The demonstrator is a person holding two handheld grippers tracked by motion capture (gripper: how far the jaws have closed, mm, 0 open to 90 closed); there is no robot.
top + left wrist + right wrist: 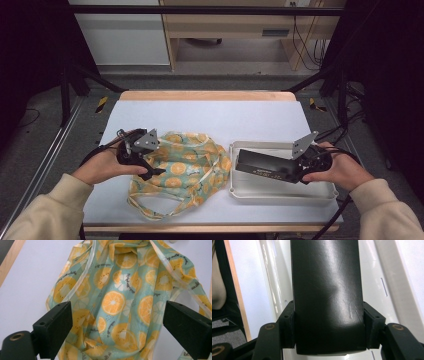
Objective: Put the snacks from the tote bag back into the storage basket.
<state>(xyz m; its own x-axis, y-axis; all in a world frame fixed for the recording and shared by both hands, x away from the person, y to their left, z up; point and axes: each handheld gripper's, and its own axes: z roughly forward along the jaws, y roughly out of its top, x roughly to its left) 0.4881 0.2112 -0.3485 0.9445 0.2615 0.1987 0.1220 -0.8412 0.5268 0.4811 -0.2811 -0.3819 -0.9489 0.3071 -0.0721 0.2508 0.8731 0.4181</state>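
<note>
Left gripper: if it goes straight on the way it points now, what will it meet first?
Probably the orange-print fabric bag: it lies directly ahead of the open left gripper, between its jaws' line. Its exact depth is unclear.

The far half of the pale lavender counter point(210, 112) lies bare, giving open passage from side to side. Nearer, the crumpled teal cloth bag printed with orange slices point(182, 167) spreads across the middle-left, its loops trailing toward the front edge. The shallow white plastic tray point(280, 192) takes up the right, with a long black box point(262, 164) held over it. A narrow strip of counter separates bag and tray.
</note>
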